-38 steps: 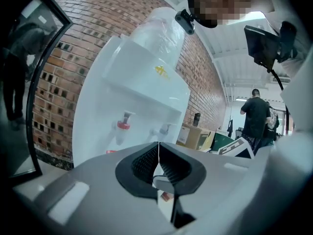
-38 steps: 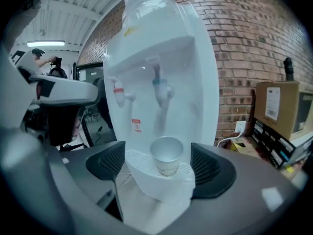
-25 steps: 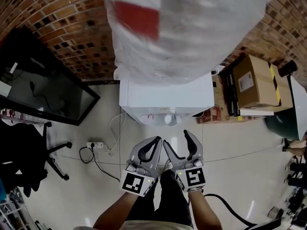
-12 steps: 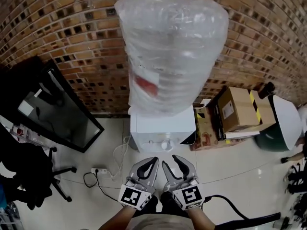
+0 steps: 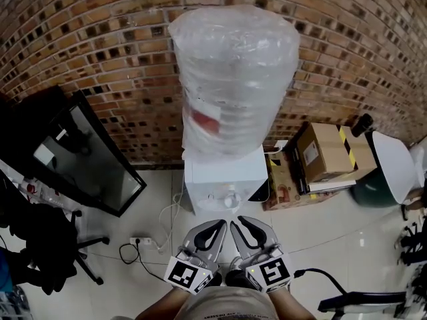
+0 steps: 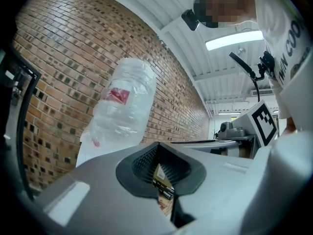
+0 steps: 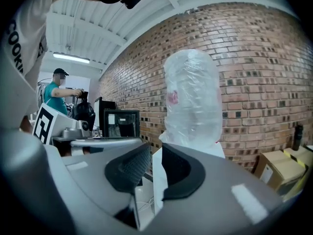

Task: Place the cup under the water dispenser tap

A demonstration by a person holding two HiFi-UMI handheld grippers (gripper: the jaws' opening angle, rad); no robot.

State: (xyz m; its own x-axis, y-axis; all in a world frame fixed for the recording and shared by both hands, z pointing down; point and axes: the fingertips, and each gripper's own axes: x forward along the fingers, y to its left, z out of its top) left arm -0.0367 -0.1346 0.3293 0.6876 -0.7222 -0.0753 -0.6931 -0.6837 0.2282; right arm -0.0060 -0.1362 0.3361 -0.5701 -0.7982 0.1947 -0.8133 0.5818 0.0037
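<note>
The water dispenser [image 5: 223, 175] stands against the brick wall, a white cabinet under a big plastic-wrapped bottle [image 5: 233, 72]. At its front is a small white round shape [image 5: 230, 199]; I cannot tell whether it is a tap or a cup. Both grippers are side by side just in front of it. My left gripper [image 5: 217, 225] is shut and empty, its pads meeting at the tip [image 6: 157, 146], with the bottle [image 6: 122, 106] ahead of it. My right gripper [image 5: 241, 221] is closing, with a narrow gap [image 7: 155, 153] left and nothing between the pads. It faces the bottle [image 7: 191, 97].
A black glass-fronted cabinet [image 5: 87, 159] and an office chair [image 5: 47, 245] are at the left. A power strip [image 5: 141, 243] with cables lies on the floor. Cardboard boxes [image 5: 327, 152] and a green bin [image 5: 383, 172] are at the right. A person [image 7: 56, 94] stands far off.
My right gripper's jaws have drawn together from wide open. Both grippers sit lower in the head view, which now takes in the whole bottle and more wall.
</note>
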